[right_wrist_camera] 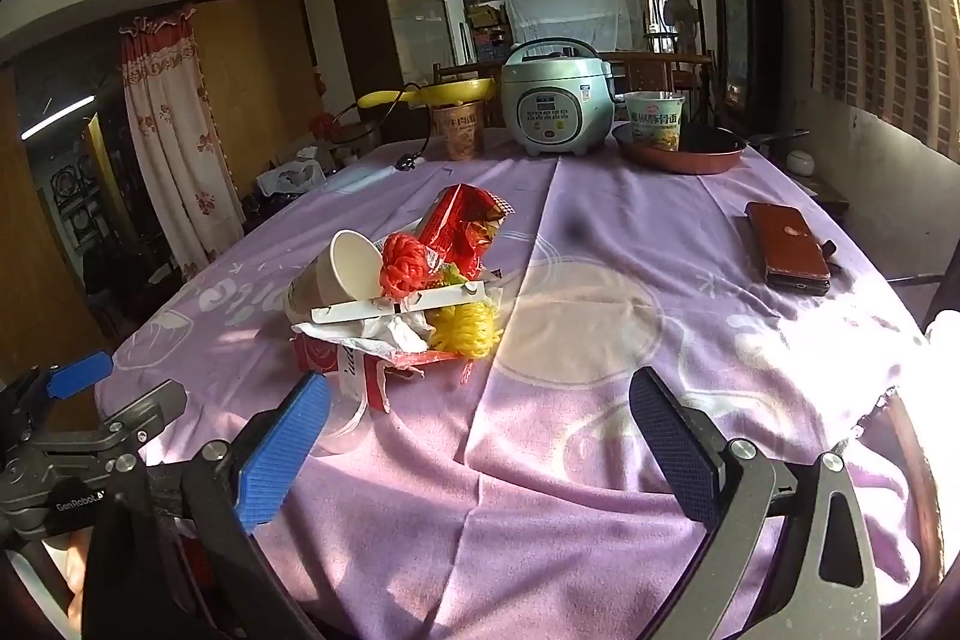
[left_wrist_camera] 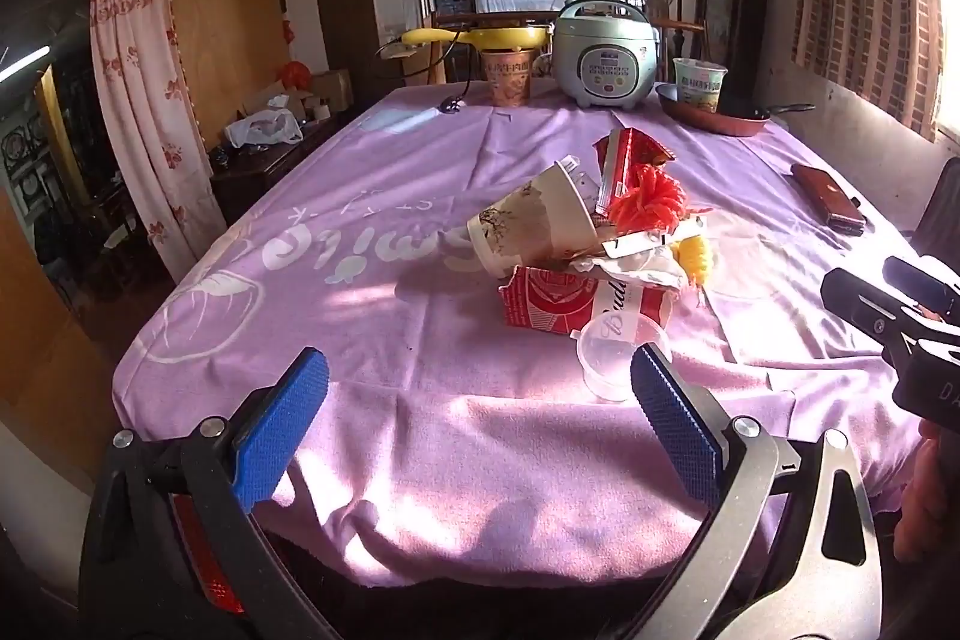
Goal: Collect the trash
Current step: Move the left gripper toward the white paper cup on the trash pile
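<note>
Left claw (left_wrist_camera: pixel 480 409): jaws spread wide, nothing between the pads, hovering over the near edge of the bench (left_wrist_camera: pixel 384 436), touching nothing. Right claw (right_wrist_camera: pixel 480 418): equally wide, empty, also above the near edge.

Trash pile sits mid-bench on the purple cloth, just ahead of the left claw and ahead-left of the right claw. Contents:
- clear plastic cup (left_wrist_camera: pixel 618 352), on its side, nearest the left claw, touching the red-and-white carton (left_wrist_camera: pixel 576 304)
- paper cup (left_wrist_camera: pixel 528 226), tipped, leaning on the carton
- red snack wrapper (left_wrist_camera: pixel 624 160) at the back
- red mesh bundle (left_wrist_camera: pixel 651 199), yellow mesh bundle (left_wrist_camera: pixel 696 256), crumpled white paper (left_wrist_camera: pixel 642 271) on top

Handling judgement: everything looks light. Clear cup is thin, slick, likely to flex or pop out of a hard pinch; take it across the rim wall. Paper cup crushes easily; grip at the rim. Carton is flattened, stiffer; pinch an edge. Mesh and wrapper are soft and snag; grab the bulk.

Not trash, well apart: rice cooker (left_wrist_camera: pixel 603 58), brown wallet (left_wrist_camera: pixel 828 199).
</note>
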Demonstrator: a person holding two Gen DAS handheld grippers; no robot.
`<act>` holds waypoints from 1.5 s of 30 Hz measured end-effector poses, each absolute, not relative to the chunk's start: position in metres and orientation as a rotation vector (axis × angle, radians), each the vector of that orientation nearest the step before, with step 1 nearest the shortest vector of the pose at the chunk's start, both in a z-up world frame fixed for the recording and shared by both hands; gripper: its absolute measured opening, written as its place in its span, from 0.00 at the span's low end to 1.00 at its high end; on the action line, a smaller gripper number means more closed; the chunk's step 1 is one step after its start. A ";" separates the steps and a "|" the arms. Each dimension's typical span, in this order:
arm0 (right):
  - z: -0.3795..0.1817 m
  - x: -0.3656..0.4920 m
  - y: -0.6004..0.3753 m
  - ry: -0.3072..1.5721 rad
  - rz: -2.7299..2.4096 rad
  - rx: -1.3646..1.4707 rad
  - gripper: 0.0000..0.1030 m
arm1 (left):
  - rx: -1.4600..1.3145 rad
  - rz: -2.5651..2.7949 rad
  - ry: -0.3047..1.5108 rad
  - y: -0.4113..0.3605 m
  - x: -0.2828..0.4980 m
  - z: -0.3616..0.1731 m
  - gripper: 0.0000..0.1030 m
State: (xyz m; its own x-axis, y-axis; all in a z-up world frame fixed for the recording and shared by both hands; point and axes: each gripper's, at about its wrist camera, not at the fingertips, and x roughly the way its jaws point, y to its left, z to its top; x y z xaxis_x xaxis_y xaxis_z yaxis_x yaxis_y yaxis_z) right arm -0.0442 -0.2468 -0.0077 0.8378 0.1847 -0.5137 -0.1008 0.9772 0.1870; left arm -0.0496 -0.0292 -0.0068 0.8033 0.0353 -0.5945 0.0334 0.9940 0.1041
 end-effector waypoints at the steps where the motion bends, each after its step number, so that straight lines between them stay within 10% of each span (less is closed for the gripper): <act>1: -0.008 -0.043 -0.245 0.556 0.153 0.150 0.95 | 0.117 0.010 0.636 -0.030 -0.049 -0.007 0.94; 45: -0.033 0.067 -0.200 0.733 0.173 0.094 0.95 | 0.035 0.006 0.852 0.013 0.058 -0.047 0.94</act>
